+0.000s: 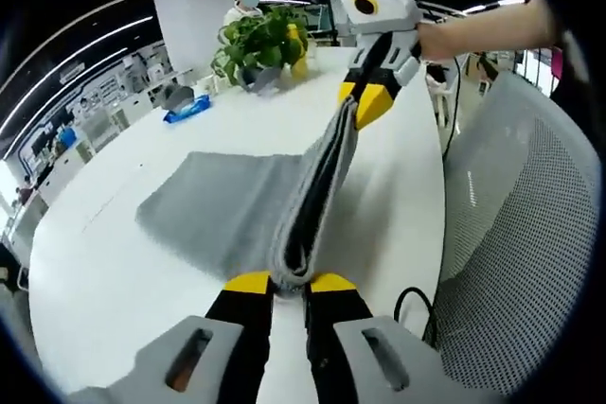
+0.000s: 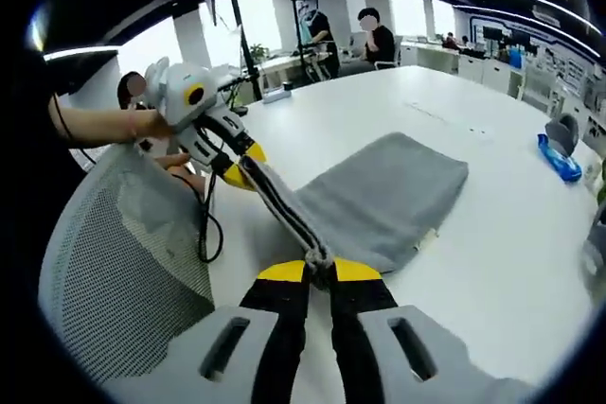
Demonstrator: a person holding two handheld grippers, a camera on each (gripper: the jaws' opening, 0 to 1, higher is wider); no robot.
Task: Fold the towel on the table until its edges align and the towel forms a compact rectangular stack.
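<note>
The soft grey cloth towel lies on the big white tabletop, folded over, with one long edge lifted up off the top. That lifted edge is pulled into a tight band between the two tools.

In the left gripper view, the left hand-held gripper has its yellow-tipped jaws pressed together on one end of the lifted edge. The far end of the edge is pinched by the right hand-held gripper, which comes in from the upper right on a person's arm. The rest of the towel spreads flat to the left of the band.

In the right gripper view, the right hand-held gripper is squeezed tight on the towel edge, and the left hand-held gripper holds the other end.

A grey mesh office chair stands just beside the tabletop. At the far end of the tabletop sit a green leafy potted plant and a small blue packet. People sit at desks far behind.
</note>
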